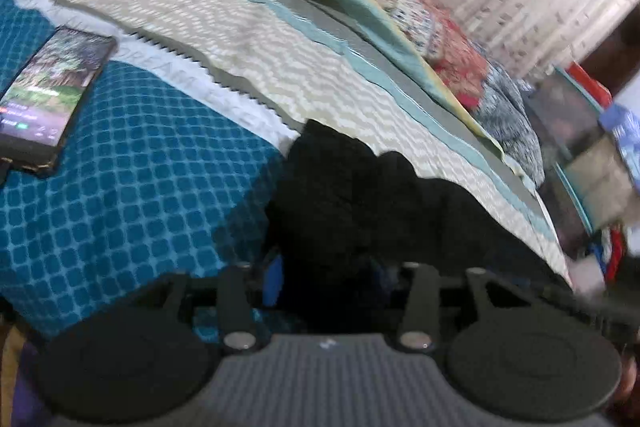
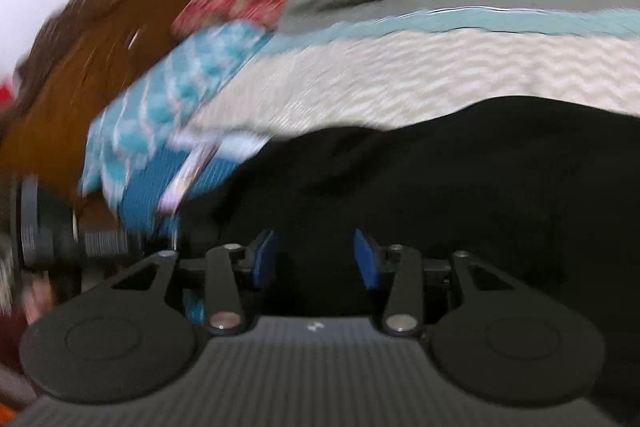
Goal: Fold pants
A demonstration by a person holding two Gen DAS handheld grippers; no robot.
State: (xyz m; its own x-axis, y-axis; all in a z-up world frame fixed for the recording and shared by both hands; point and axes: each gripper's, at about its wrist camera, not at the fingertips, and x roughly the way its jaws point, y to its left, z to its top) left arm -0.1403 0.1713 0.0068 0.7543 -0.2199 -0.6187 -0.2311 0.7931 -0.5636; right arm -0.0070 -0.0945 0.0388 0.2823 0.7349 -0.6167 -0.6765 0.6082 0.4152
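Pants of bunched black cloth (image 1: 360,187) on bed, awaiting flattening; left gripper (image 1: 328,275) grip unclear, right gripper (image 2: 316,259) parted, empty, reaching in.

Black tool (image 2: 316,259), blue pads (image 2: 365,259) (silver screws), ribbed grey body

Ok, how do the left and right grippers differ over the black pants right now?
On the left gripper the black pants bunch up between the fingers and hide one blue pad; the right gripper shows both pads bare and apart, open. The left gripper sits at the pants' edge beside the teal bedspread; the right gripper faces a broad spread of pants. Both point down at the pants.
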